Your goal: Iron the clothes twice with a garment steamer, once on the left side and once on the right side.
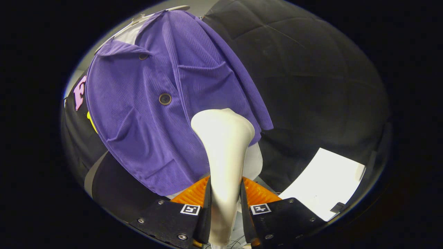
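Clamping the white garment steamer (223, 138), jaws closed on its handle, head against purple shirt (155, 103).

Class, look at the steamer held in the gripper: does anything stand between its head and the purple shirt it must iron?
Nothing visible does. The hand-held gripper is shut on the garment steamer, whose head lies directly against or just before the purple shirt; contact cannot be confirmed.

A black cloth wall (311, 69) hung as the backdrop, creased into broad squares. On the surface below it lay a white sheet (325, 183), flat and tilted in the view, with a small dark object (337, 207) at its near corner, too blurred to identify. A pale strip (90, 176) ran across the dark surface on the other side.
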Motion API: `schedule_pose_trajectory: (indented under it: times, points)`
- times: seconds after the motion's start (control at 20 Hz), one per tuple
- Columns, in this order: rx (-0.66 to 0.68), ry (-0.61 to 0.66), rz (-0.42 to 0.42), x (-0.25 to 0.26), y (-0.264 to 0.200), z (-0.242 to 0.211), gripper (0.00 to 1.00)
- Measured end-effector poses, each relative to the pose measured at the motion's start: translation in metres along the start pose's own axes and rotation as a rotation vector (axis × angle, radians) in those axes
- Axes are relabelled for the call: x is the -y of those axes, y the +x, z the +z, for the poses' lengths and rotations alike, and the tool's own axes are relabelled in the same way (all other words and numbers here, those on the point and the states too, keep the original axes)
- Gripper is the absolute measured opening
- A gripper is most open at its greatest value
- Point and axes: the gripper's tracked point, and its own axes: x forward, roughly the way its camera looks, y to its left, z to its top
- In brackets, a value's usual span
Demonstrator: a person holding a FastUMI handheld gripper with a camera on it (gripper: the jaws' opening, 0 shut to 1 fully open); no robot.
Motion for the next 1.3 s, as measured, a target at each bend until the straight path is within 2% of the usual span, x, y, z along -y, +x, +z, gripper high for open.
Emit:
schedule_pose_trajectory:
  times: [0.25, 0.5, 0.9, 1.3]
  points:
    - [-0.089, -0.018, -0.016, 0.006, -0.004, -0.046, 0.38]
    - [-0.085, -0.051, 0.032, -0.015, -0.041, -0.067, 0.38]
    - [0.034, -0.175, 0.196, -0.073, -0.15, -0.073, 0.38]
    - [0.164, -0.224, 0.308, -0.112, -0.267, -0.07, 0.38]
